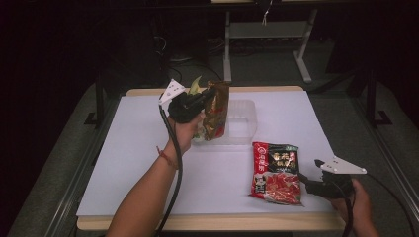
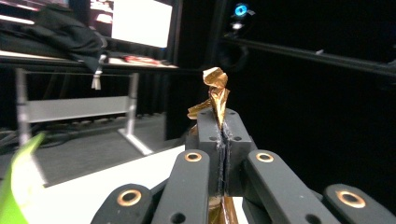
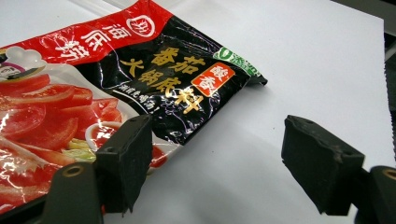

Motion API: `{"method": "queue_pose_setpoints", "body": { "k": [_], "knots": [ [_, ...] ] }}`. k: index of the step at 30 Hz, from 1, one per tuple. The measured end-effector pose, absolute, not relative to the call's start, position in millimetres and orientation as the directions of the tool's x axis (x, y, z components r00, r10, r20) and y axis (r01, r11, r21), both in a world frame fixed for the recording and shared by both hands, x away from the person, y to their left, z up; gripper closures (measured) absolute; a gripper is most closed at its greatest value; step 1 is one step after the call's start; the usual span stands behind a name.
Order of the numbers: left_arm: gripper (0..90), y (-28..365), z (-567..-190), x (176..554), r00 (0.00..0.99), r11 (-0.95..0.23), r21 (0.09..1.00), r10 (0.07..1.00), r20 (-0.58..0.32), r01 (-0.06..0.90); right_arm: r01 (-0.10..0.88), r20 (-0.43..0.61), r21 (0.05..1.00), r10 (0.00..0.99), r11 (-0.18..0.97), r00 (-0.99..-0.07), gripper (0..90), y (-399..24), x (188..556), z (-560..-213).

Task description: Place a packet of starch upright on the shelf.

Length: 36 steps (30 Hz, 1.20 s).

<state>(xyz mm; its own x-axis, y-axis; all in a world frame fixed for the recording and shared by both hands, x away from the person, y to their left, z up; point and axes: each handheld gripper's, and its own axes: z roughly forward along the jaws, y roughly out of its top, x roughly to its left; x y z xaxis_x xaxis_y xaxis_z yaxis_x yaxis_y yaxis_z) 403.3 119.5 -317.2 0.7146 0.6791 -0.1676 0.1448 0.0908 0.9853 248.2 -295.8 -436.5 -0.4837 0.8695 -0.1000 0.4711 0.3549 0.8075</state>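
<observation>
Packet (image 1: 276, 173) on table (image 1: 148, 163), right and nearer of tray (image 1: 245, 109).

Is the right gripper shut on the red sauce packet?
No: in the right gripper view, the right gripper has its jaws wide apart, and the red sauce packet lies flat on the table, not pinched between them.

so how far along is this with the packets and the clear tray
Nothing looks finished: the clear tray has no packet in it. In hand: the left tool is shut on the brown packet, held up at the tray's left edge. Left: the red tomato packet lies flat on the table, with the right tool open beside it.
</observation>
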Motion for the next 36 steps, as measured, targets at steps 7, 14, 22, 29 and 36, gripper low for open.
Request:
{"method": "queue_pose_setpoints", "body": {
  "k": [7,14,22,29,36],
  "knots": [
    [89.0,111,-320,425,0.664,0.101,0.984,0.728,-0.172,0.144,0.473,-0.095,0.808,0.871,0.35,-0.482,24.4,-296,248,-436],
    [89.0,99,-328,444,0.624,0.072,0.987,0.767,-0.147,0.145,0.471,-0.095,0.809,0.87,0.35,-0.484,24.4,-296,247,-436],
    [88.9,83,-345,459,0.598,0.056,0.984,0.788,-0.146,0.167,0.47,-0.095,0.81,0.87,0.35,-0.483,24.4,-297,247,-436],
    [88.5,72,-358,464,0.586,0.035,0.981,0.798,-0.142,0.19,0.47,-0.095,0.809,0.869,0.352,-0.486,24.4,-297,247,-436],
    [87.6,73,-369,462,0.592,0.036,0.977,0.791,-0.157,0.21,0.471,-0.093,0.809,0.868,0.352,-0.489,24.4,-296,248,-437]
  ]
}}
